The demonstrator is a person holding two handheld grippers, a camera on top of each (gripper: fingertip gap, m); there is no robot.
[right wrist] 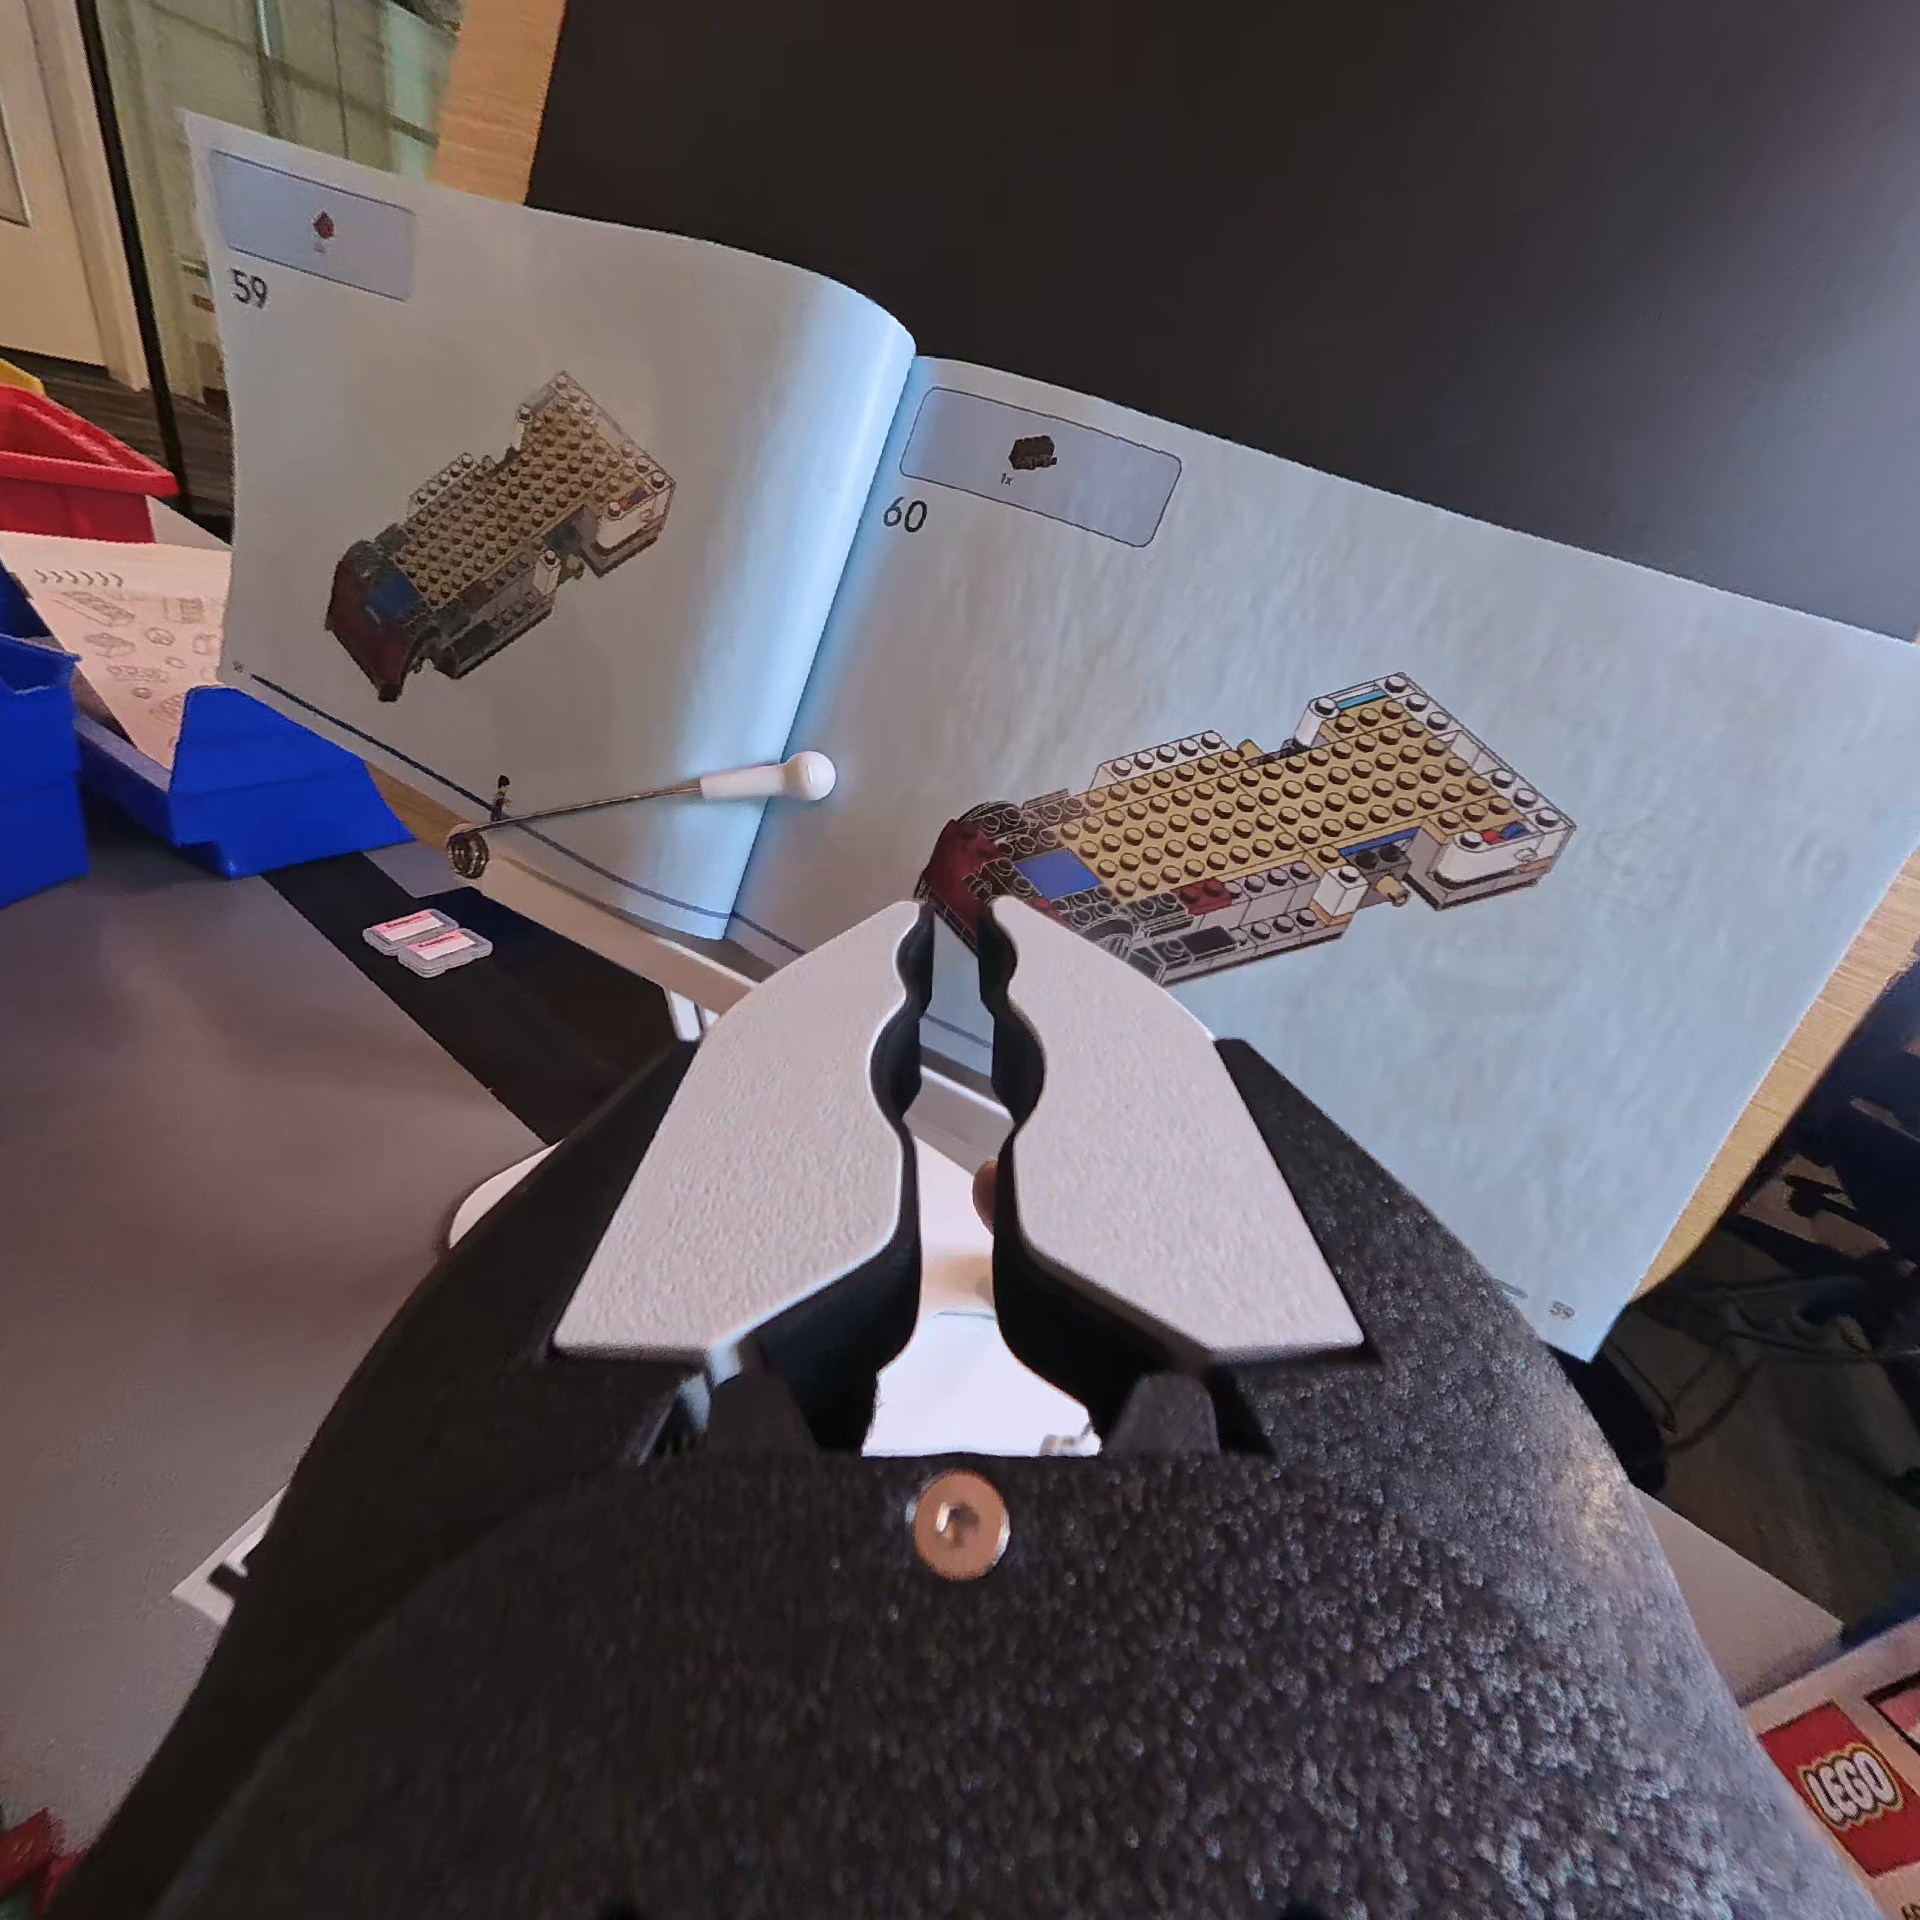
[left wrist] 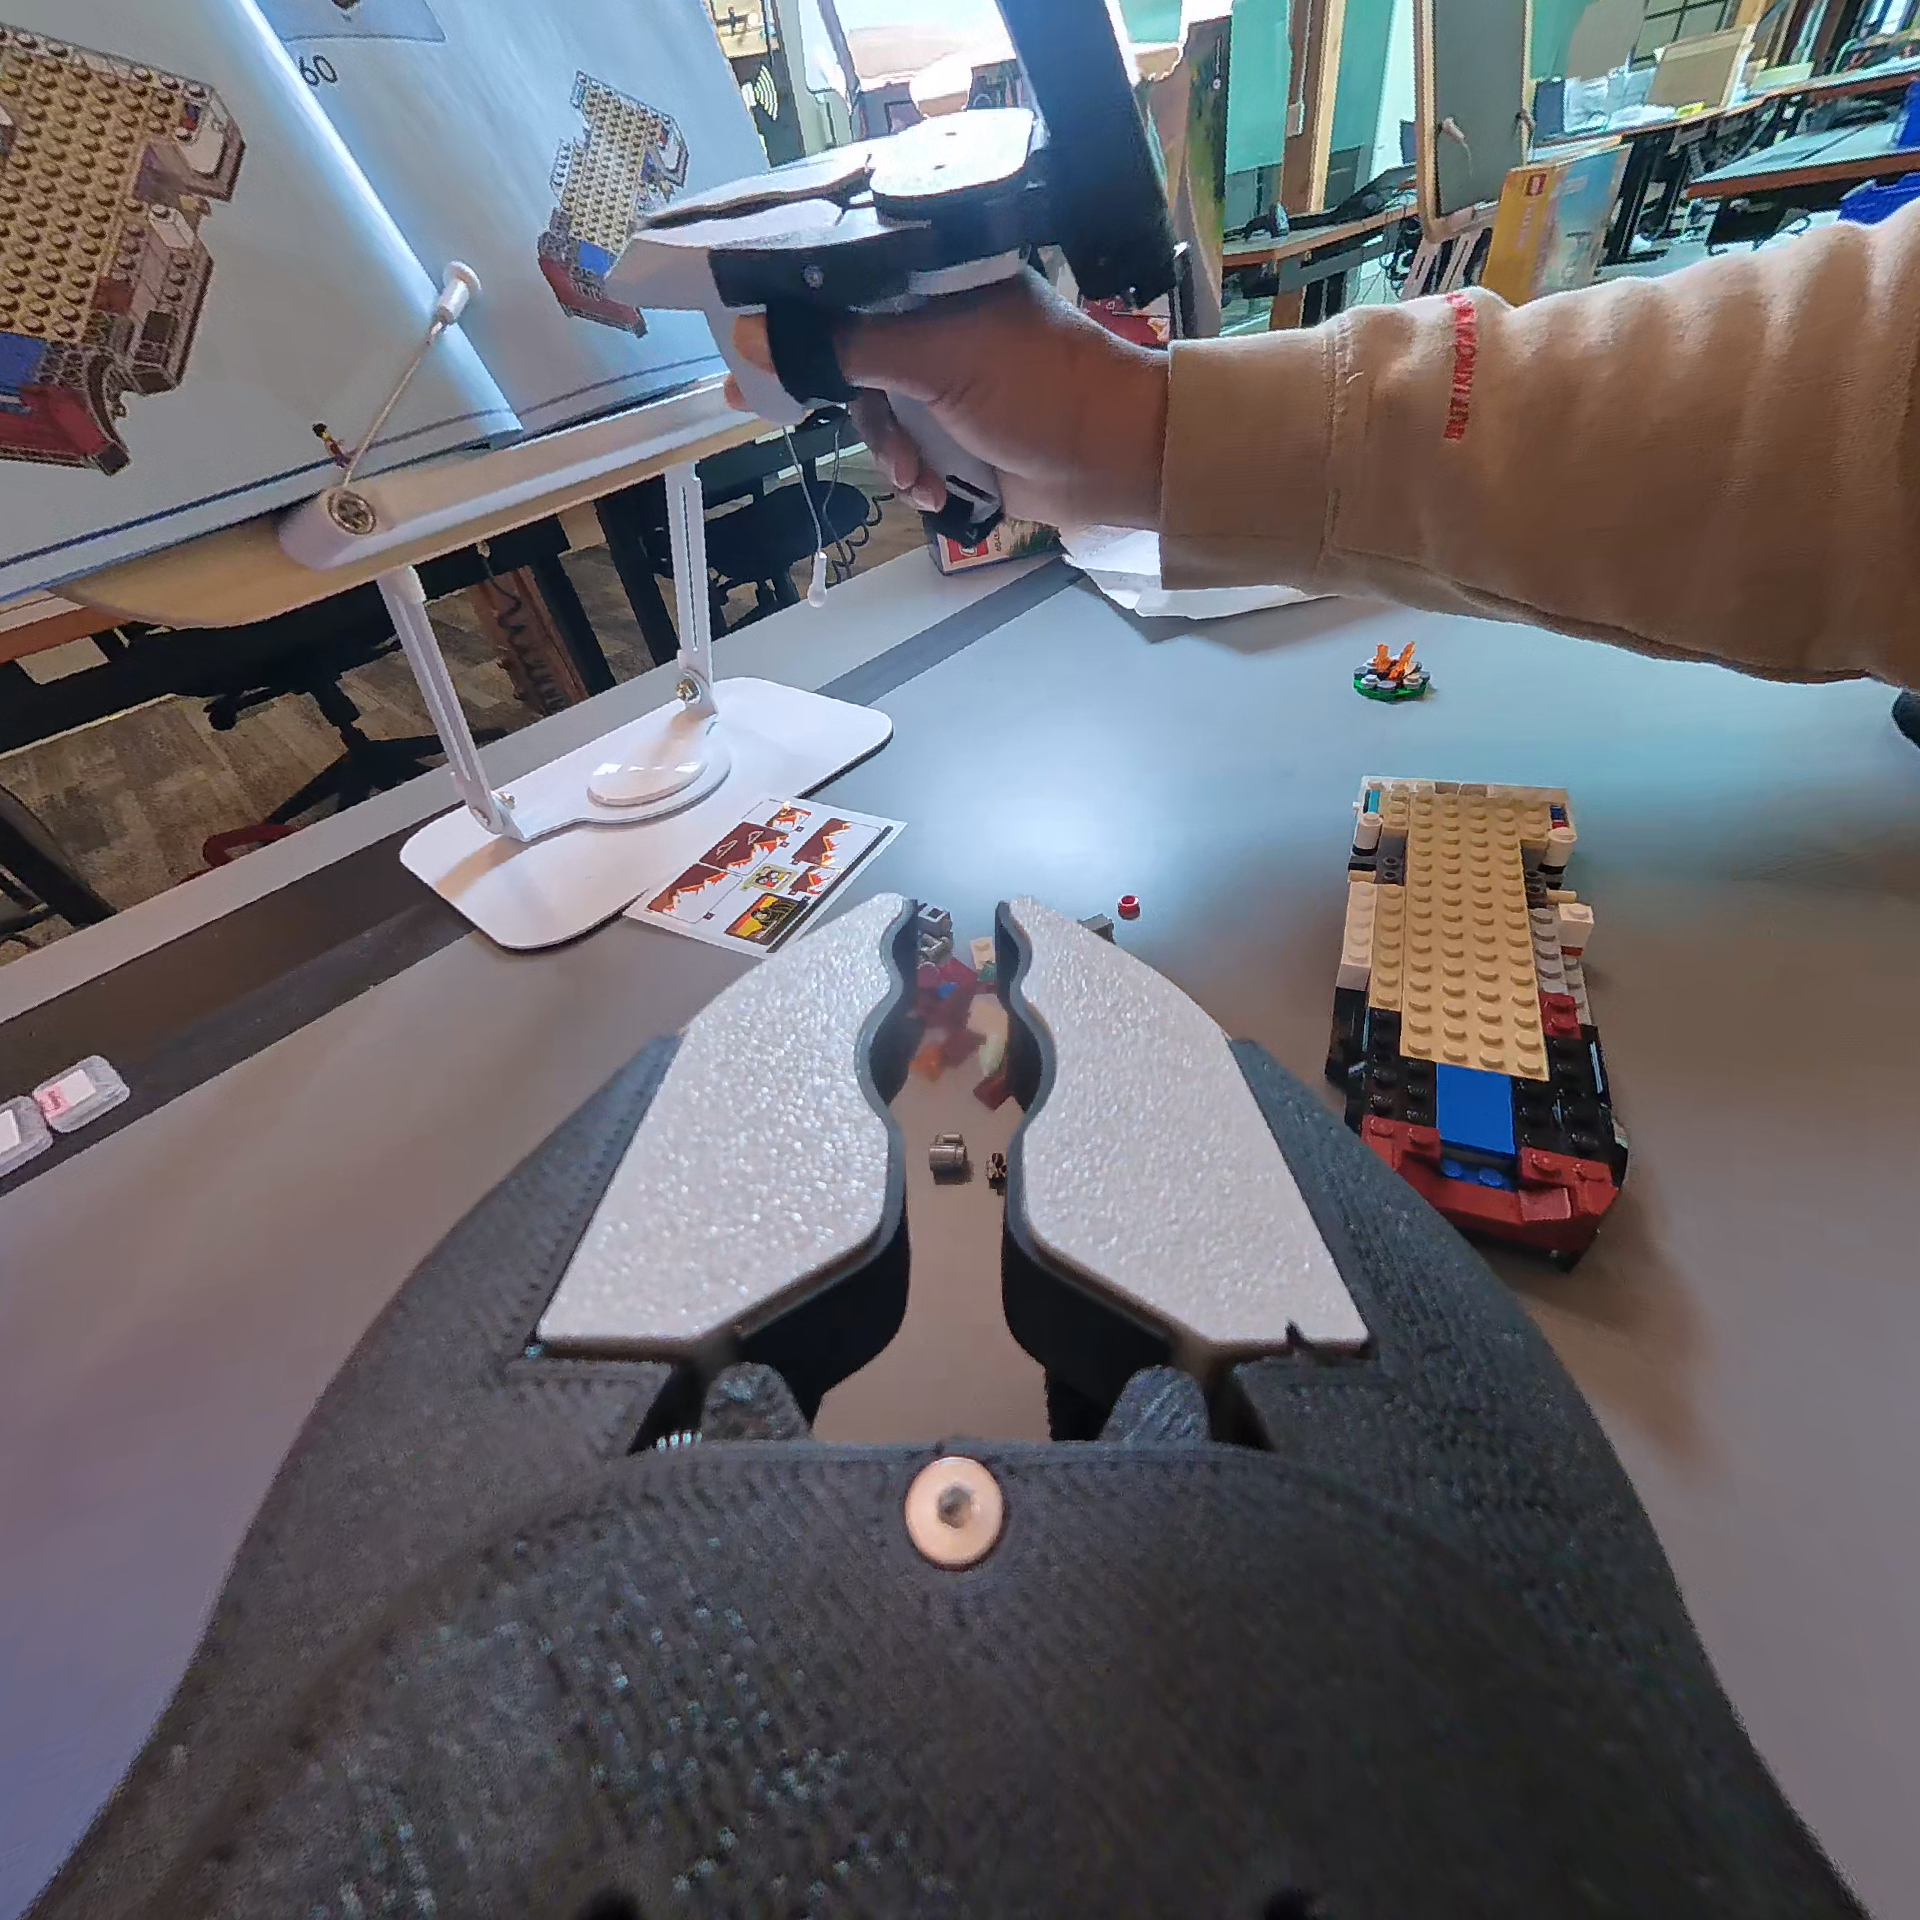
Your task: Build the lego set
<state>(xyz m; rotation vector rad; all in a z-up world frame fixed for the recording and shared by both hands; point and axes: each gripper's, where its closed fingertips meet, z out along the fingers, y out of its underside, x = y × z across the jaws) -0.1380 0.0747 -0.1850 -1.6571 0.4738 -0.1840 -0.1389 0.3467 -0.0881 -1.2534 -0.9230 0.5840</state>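
My left gripper (left wrist: 956,914) is open and empty, a little above the grey table (left wrist: 1143,727). Through its gap I see a small pile of loose bricks (left wrist: 951,1023) and a small grey piece (left wrist: 948,1155). A part-built brick vehicle (left wrist: 1475,1008) with a tan studded top lies to its right. My right gripper (right wrist: 956,914) is open with a narrow gap and nothing between the pads. It points at the open instruction booklet (right wrist: 1247,727) on a white stand. In the left wrist view a hand holds that gripper (left wrist: 644,244) close to the booklet (left wrist: 364,260).
The stand's white base (left wrist: 644,800) and a sticker sheet (left wrist: 769,873) lie ahead left. A red stud (left wrist: 1129,905) and a small campfire build (left wrist: 1392,670) sit farther out. Blue bins (right wrist: 239,779), two small clear cases (right wrist: 426,935) and a red box (right wrist: 1849,1766) are nearby. Left tips to right tips: about 30 cm. The left tips stand about 30 cm off the small campfire build (left wrist: 1392,670).
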